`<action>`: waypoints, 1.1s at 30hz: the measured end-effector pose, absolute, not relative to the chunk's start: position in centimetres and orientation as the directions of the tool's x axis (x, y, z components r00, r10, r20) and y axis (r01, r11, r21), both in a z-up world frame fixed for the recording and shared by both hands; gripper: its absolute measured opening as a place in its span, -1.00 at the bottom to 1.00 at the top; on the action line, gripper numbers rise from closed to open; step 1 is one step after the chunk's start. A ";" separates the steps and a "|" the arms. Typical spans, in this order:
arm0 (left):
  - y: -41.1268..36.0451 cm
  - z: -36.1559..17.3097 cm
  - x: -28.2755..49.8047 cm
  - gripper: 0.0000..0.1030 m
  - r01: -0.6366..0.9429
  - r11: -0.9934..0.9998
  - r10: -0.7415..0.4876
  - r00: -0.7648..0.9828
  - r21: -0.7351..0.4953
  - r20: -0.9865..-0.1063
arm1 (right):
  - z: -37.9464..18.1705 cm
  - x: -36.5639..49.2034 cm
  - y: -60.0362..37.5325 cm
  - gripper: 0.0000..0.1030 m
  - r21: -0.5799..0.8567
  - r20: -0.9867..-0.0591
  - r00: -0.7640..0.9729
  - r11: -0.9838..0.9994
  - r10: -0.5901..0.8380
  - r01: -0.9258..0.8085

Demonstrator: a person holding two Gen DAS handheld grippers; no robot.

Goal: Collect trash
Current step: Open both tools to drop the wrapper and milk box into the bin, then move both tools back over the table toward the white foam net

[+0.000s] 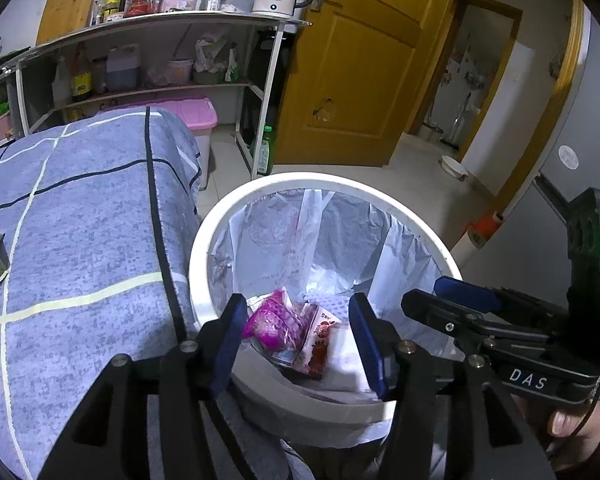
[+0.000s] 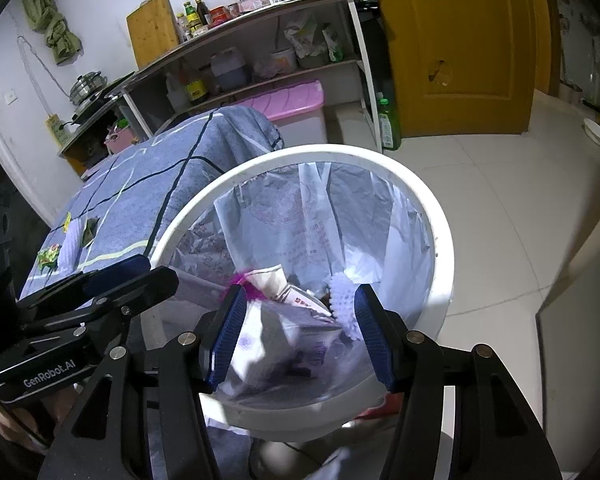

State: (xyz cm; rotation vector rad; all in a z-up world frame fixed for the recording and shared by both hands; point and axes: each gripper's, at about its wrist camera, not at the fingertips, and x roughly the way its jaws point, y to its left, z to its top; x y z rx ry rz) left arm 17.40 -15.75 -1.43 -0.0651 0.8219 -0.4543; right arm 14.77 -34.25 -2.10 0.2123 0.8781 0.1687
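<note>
Left wrist view: a tiled kitchen floor (image 1: 412,160) with a metal shelf rack (image 1: 160,32) and a yellow wooden door (image 1: 360,60) behind. Beside the blue checked tablecloth (image 1: 80,220) stands a round white plastic bin (image 1: 324,184) lined with a thin white bag. The left gripper (image 1: 296,336) hangs over it, jaws apart and gripping nothing; a crumpled magenta wrapper (image 1: 272,324) lies below between them.

Right wrist view: the right gripper (image 2: 298,334) also gapes, nothing clamped, above the bin's pale wrappers (image 2: 284,292). More scraps (image 2: 66,246) lie on the cloth.
</note>
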 end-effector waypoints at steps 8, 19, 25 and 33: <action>-14.2 -0.2 16.0 0.07 0.350 0.906 -0.415 0.623 -0.238 -0.663 | -0.4 13.8 -33.6 0.11 0.245 -0.720 0.652 0.966 0.238 -0.082; -11.3 1.3 13.7 0.07 0.300 0.923 -0.385 0.677 -0.243 -0.627 | 2.0 12.2 -30.9 0.11 0.223 -0.685 0.678 0.963 0.267 -0.154; -9.7 1.9 12.3 0.07 0.276 0.930 -0.368 0.703 -0.243 -0.609 | 2.9 11.3 -29.2 0.11 0.209 -0.671 0.683 0.957 0.290 -0.201; -7.4 2.4 10.6 0.07 0.226 0.943 -0.331 0.731 -0.245 -0.597 | 3.6 10.6 -26.9 0.11 0.203 -0.659 0.676 0.943 0.330 -0.262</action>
